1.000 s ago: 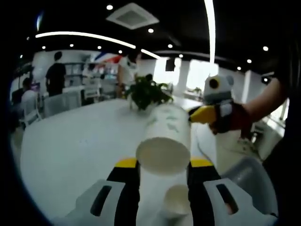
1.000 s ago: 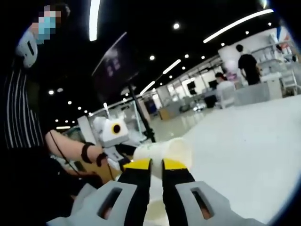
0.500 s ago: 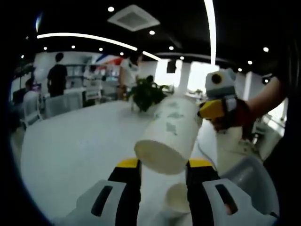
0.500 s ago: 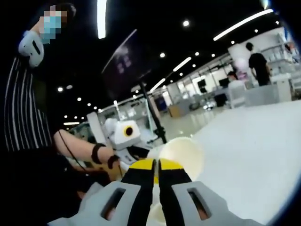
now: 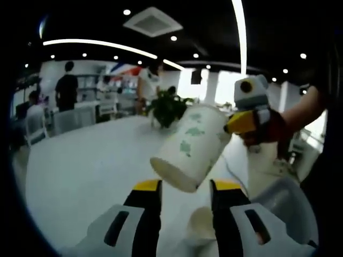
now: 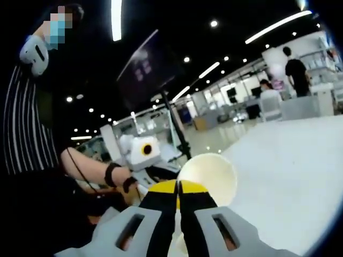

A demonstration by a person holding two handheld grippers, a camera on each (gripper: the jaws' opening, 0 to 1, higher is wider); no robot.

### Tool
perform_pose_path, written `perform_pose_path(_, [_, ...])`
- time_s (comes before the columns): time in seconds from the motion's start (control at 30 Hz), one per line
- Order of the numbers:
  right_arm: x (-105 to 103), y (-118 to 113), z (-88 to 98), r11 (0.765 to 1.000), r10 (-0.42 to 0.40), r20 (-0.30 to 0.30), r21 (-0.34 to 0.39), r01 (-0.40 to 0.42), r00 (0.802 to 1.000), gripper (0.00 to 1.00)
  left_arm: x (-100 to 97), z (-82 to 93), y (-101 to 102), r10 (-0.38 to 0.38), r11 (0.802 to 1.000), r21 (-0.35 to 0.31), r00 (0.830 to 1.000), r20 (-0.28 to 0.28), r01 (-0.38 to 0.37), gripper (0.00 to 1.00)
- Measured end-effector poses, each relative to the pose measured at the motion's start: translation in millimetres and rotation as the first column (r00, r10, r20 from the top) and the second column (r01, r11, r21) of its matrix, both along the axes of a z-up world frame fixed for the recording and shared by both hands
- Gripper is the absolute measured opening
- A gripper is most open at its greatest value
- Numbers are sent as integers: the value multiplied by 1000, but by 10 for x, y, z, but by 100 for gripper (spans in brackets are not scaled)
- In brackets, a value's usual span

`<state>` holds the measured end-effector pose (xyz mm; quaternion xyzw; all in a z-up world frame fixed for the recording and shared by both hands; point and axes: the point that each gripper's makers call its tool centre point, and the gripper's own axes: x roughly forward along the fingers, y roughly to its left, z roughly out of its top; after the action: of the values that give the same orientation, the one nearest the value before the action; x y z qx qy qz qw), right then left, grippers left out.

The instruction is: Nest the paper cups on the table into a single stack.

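A white paper cup [image 5: 193,150] with green leaf prints hangs tilted above the table, base toward the left gripper view's camera. My right gripper [image 5: 234,124] comes in from the right and pinches the cup's rim. My left gripper [image 5: 186,186] stands open just under the cup's base, jaws wide apart with nothing between them. A small white round shape [image 5: 201,231] sits low between those jaws; I cannot tell what it is. In the right gripper view my right gripper [image 6: 177,187] is shut on the rim of the cup [image 6: 211,171], whose open mouth faces the camera. The left gripper [image 6: 161,172] sits beyond, in a person's hand.
The white table [image 5: 86,166] stretches left and ahead. A potted plant [image 5: 169,107] stands at its far side behind the cup. A greyish container [image 5: 286,201] lies at the lower right. People and chairs [image 5: 67,85] are far back. A person in a striped top [image 6: 27,128] stands close on the left.
The cup has risen out from between the left jaws and tipped, base swinging left. The right jaws have closed fully on its rim.
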<state>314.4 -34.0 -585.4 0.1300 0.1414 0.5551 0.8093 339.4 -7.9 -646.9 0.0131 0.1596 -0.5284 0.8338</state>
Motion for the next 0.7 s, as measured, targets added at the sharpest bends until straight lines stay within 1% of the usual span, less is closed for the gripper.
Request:
perform_pose_path(0.13, [-27, 15, -17, 1000, 9, -7, -11, -9, 1000, 0, -4, -24, 21, 9, 1000, -1, 1000, -4, -9, 35])
perform_pose_path(0.3, [-43, 30, -47, 999, 17, -8, -27, -18, 1000, 0, -30, -27, 34, 12, 1000, 8, 1000, 11, -12, 38])
perform_pose_path(0.37, [-42, 35, -58, 999, 19, -11, -28, -19, 1000, 0, -36, -3, 43, 15, 1000, 1, 1000, 15, -15, 39])
perform_pose_path(0.43, [-49, 47, -56, 999, 19, -12, -28, -20, 1000, 0, -25, 0, 63, 25, 1000, 1, 999, 23, -25, 41])
perform_pose_path(0.53, [-75, 75, -60, 999, 23, -7, -39, -23, 1000, 0, -25, 4, 84, 35, 999, -5, 999, 15, -35, 45])
perform_pose_path(0.7, [-85, 83, -63, 999, 22, -10, -40, -22, 1000, 0, -39, 22, 130, 49, 999, -16, 999, 23, -48, 49])
